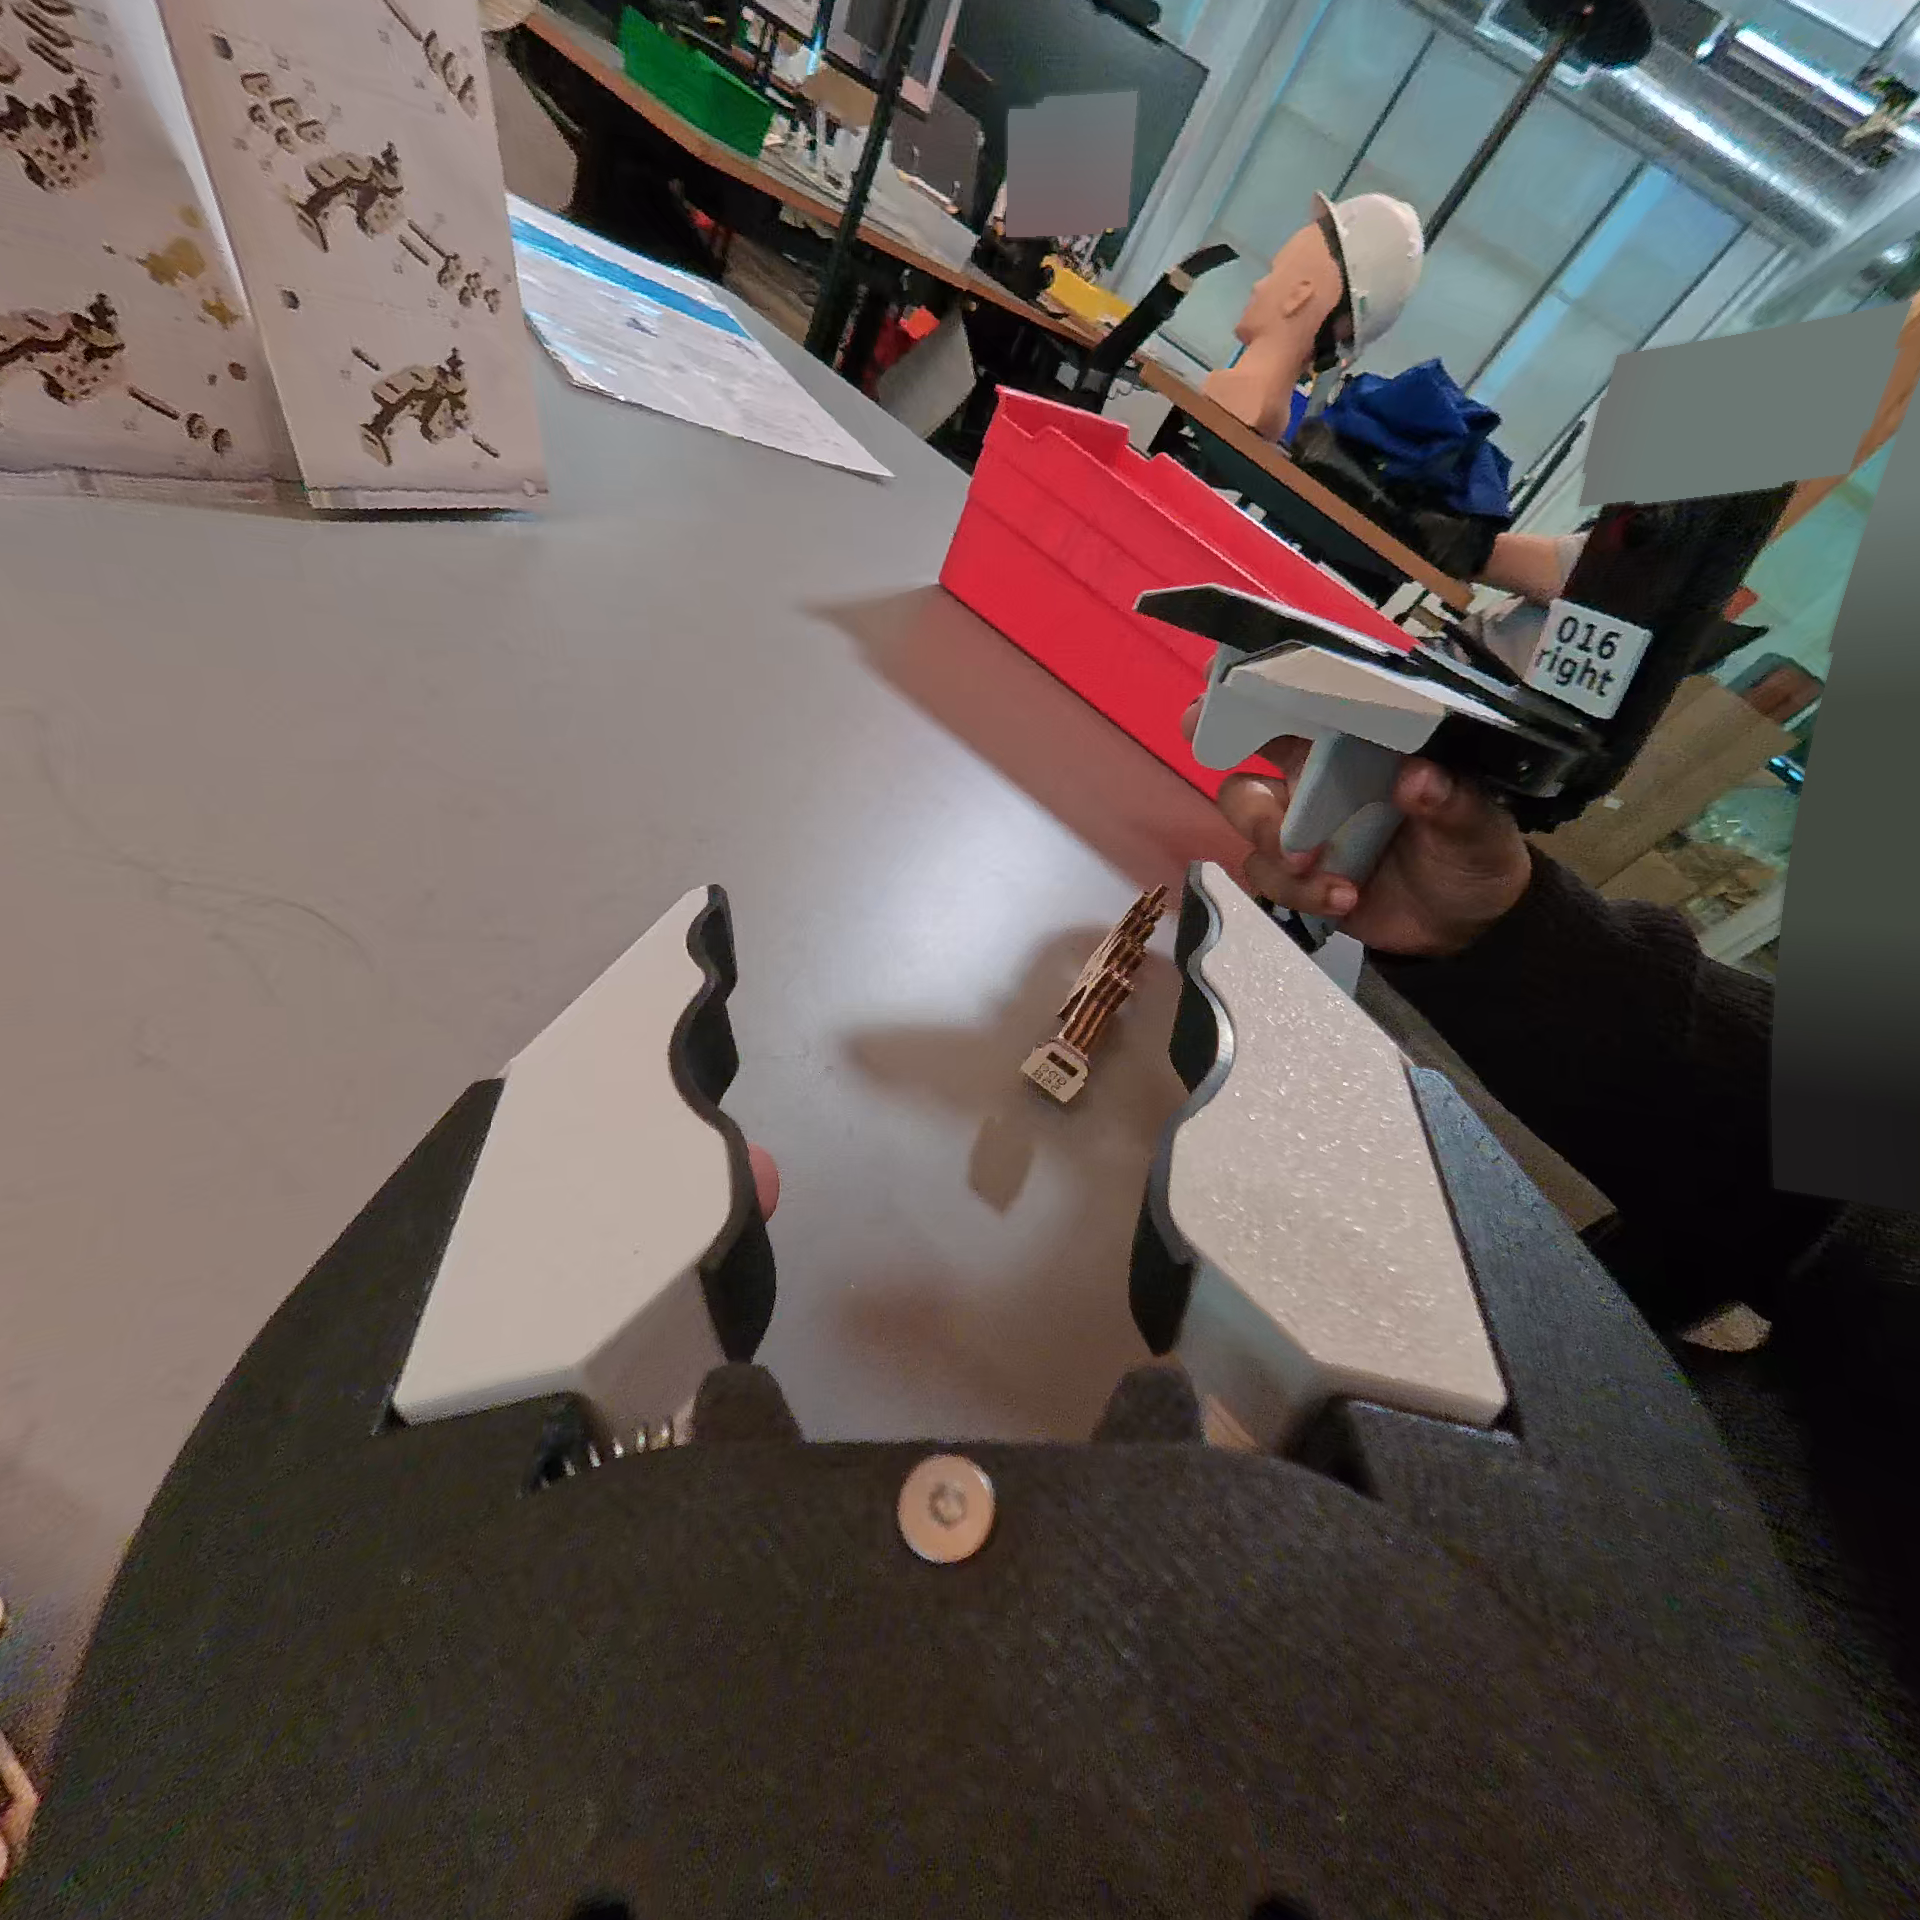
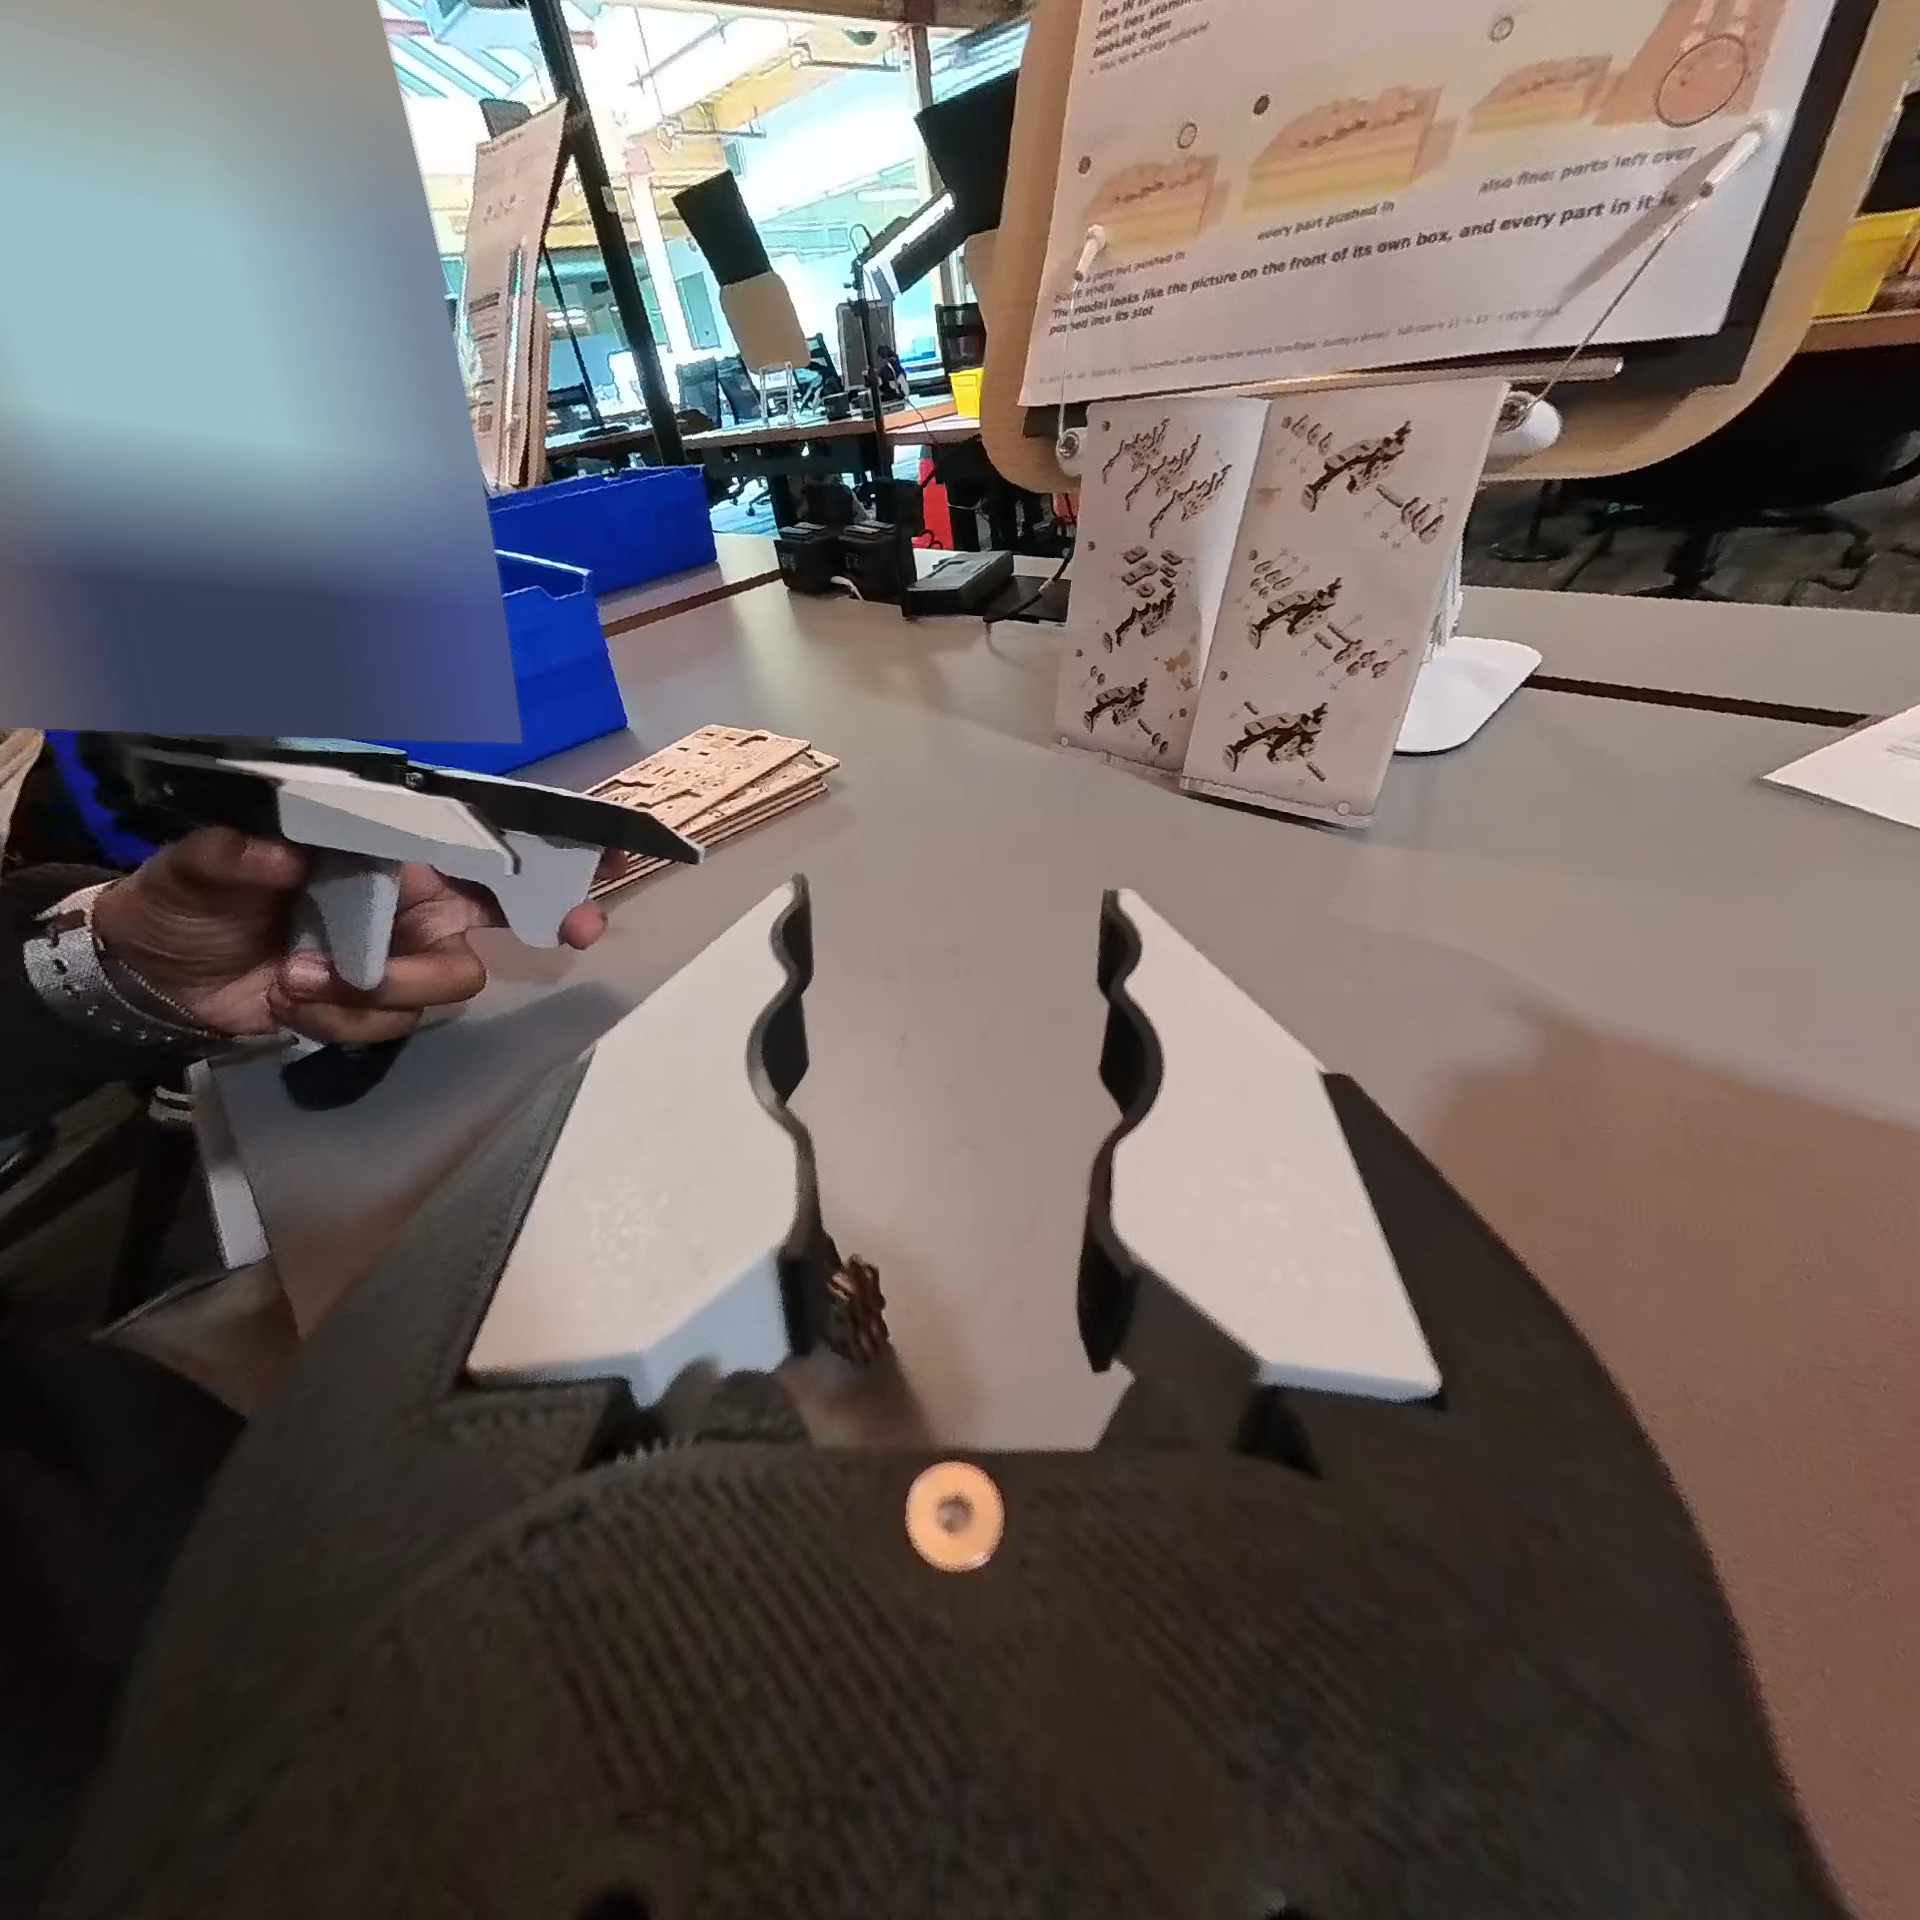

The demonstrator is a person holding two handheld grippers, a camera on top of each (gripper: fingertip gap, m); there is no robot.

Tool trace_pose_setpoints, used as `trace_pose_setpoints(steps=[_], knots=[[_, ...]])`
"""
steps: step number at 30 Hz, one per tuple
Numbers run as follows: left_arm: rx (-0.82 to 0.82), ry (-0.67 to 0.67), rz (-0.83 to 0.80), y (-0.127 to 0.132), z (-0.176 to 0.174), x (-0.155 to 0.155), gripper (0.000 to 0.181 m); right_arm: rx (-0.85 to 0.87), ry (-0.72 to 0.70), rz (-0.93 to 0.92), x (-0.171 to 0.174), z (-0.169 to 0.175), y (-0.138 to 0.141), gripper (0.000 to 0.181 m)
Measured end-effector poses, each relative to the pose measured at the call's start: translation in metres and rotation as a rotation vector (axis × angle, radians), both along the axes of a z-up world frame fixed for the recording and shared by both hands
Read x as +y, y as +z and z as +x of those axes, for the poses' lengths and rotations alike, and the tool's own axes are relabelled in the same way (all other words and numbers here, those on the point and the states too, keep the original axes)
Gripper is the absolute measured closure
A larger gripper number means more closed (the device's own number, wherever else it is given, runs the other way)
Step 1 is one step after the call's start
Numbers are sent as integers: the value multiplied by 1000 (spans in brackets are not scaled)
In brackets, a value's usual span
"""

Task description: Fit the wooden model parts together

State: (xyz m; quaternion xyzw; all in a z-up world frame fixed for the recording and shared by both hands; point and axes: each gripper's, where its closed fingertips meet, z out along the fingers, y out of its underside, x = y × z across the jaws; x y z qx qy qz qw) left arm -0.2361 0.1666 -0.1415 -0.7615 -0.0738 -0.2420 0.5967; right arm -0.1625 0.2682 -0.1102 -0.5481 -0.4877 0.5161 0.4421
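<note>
A small wooden model assembly of stacked laser-cut pieces lies on the grey table, just ahead of my left gripper's right finger. My left gripper is open and empty, hovering low over the table with the assembly between its fingertips' line and slightly beyond. My right gripper is open and empty. A toothed wooden piece shows on the table below it, by the base of its left finger, untouched. Each gripper shows side-on in the other's view, the right and the left.
A red bin stands at the right, blue bins at the left. A stack of wooden part sheets lies beyond the left gripper. A folded instruction booklet stands under a board on a stand. Papers lie farther back.
</note>
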Motion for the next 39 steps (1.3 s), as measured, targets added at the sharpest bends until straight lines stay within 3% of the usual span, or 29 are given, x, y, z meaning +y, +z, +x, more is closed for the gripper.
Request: trace_pose_setpoints(steps=[21, 39], knots=[[44, 193, -17, -4, -32, -34, 98, 43, 55, 25, -14, -34, 10, 134], [-1, 227, -37, -7, -40, -44, 98, 55, 31, 35, -4, -41, 13, 142]])
